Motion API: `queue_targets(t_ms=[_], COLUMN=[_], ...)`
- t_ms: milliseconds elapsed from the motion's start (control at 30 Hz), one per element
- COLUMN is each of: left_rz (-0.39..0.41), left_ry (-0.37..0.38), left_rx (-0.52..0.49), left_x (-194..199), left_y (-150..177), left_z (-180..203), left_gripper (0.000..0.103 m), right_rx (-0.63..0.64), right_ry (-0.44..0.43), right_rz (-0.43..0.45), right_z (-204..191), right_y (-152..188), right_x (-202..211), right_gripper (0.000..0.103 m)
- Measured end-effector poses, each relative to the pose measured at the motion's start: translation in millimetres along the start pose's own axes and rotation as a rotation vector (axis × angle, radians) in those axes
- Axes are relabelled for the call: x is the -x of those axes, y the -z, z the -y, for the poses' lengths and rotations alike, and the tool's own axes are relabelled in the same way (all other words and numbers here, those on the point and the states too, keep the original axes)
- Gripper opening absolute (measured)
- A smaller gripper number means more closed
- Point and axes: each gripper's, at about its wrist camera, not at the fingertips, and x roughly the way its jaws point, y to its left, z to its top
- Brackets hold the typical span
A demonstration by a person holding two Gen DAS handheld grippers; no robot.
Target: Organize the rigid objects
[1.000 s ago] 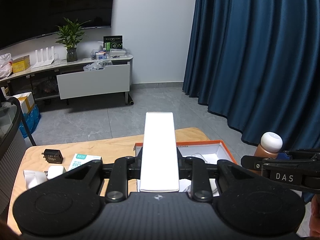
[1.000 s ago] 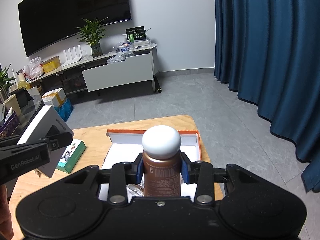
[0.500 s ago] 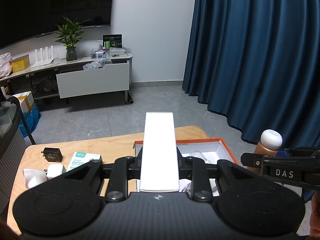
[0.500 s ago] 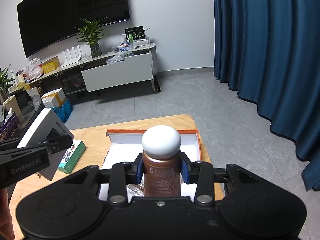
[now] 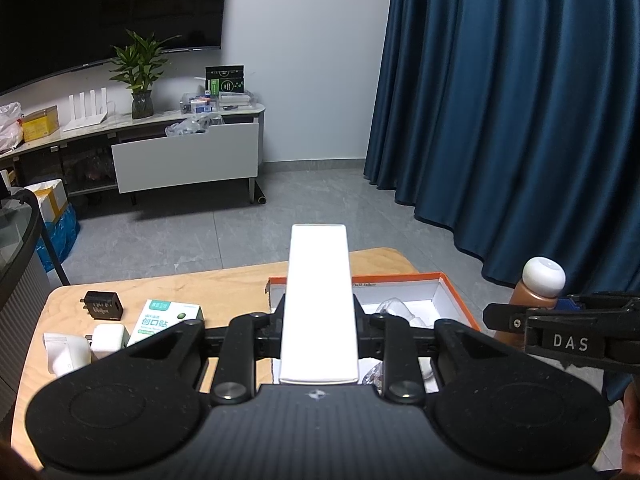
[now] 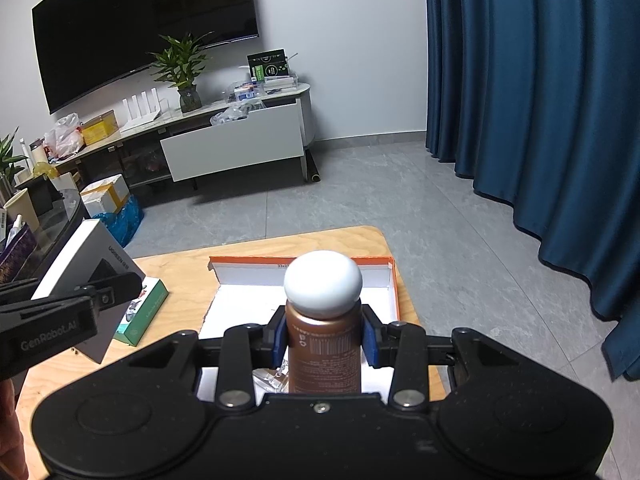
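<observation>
My left gripper (image 5: 319,322) is shut on a flat white box (image 5: 319,292), held above the wooden table (image 5: 224,284). In the right wrist view the same box (image 6: 76,256) shows a grey side, clamped in the left gripper (image 6: 80,304) at the left edge. Over an open orange-rimmed box (image 6: 394,288) my right gripper (image 6: 324,340) is shut on a brown bottle (image 6: 323,360) with a round white cap; blue pads (image 6: 370,340) press on its sides. From the left wrist the bottle (image 5: 538,292) rises at the far right, beside that orange-rimmed box (image 5: 452,292).
On the table's left lie a black charger (image 5: 100,305), a white charger (image 5: 108,336), a green-and-white packet (image 5: 168,320) and a white item (image 5: 64,350). Clear wrapping lies inside the orange-rimmed box. A blue curtain (image 6: 540,100) hangs on the right; a TV cabinet (image 6: 232,148) stands at the back.
</observation>
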Motion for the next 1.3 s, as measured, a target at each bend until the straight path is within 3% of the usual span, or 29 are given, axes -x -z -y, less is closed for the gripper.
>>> queue_targets(t_ms=[1300], left_rz=[-0.025], left_ry=[0.01], left_rx=[0.011], left_x=[-10.1], left_y=[5.7], left_z=[-6.2], left_gripper=[0.027], right_rx=[0.013], right_ry=[0.048], right_rz=[-0.046], right_z=[4.3], right_y=[3.3], right_x=[-12.6], right_gripper=[0.046])
